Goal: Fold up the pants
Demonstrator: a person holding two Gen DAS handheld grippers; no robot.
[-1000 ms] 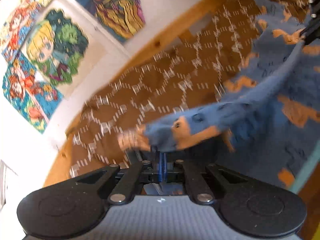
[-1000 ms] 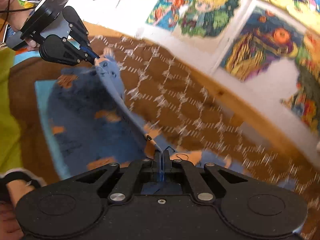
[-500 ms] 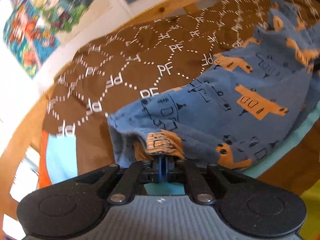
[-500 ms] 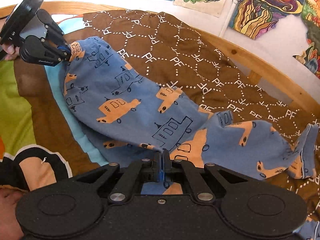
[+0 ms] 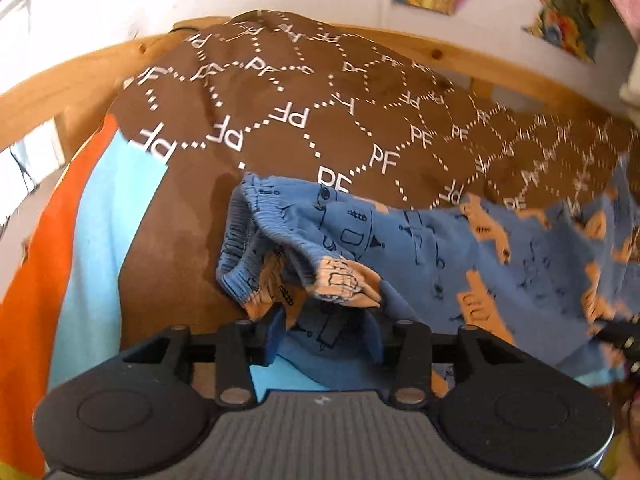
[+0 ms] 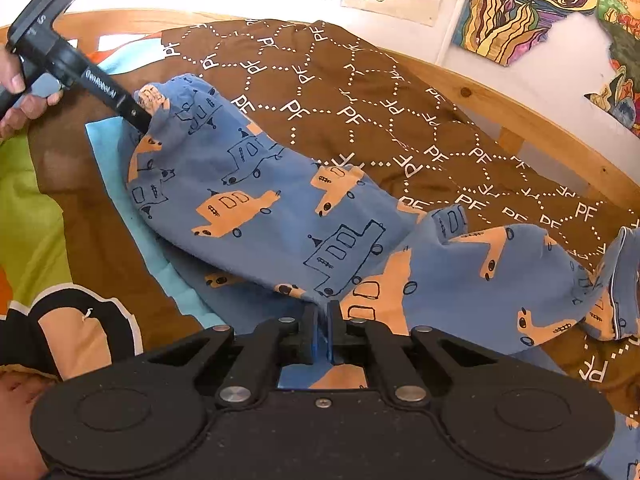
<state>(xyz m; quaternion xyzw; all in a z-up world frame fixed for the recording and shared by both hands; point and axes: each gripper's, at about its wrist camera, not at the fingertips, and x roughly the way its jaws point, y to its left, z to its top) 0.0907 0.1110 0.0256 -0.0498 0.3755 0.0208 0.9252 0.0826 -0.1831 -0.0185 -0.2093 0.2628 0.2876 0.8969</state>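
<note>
Blue children's pants (image 6: 280,216) with orange and outlined cars lie stretched across the brown bedspread, folded lengthwise, the elastic waistband (image 5: 256,240) at the left and the leg cuffs (image 6: 612,292) at the right. My left gripper (image 5: 324,332) is open, its fingers (image 5: 274,334) spread on either side of the bunched waistband cloth; it also shows in the right wrist view (image 6: 140,118) at the waistband. My right gripper (image 6: 322,334) is shut on the pants' near edge around mid-leg.
The brown bedspread (image 6: 360,92) with white PF hexagons covers the bed. A wooden bed rail (image 6: 520,108) runs along the far side under a white wall with colourful posters (image 6: 516,4). A light blue and orange sheet (image 5: 92,240) lies at the left.
The pants were lowered from the air onto the bed and laid out flat. My left gripper has opened and let go of the waistband. The right gripper stays shut on the cloth.
</note>
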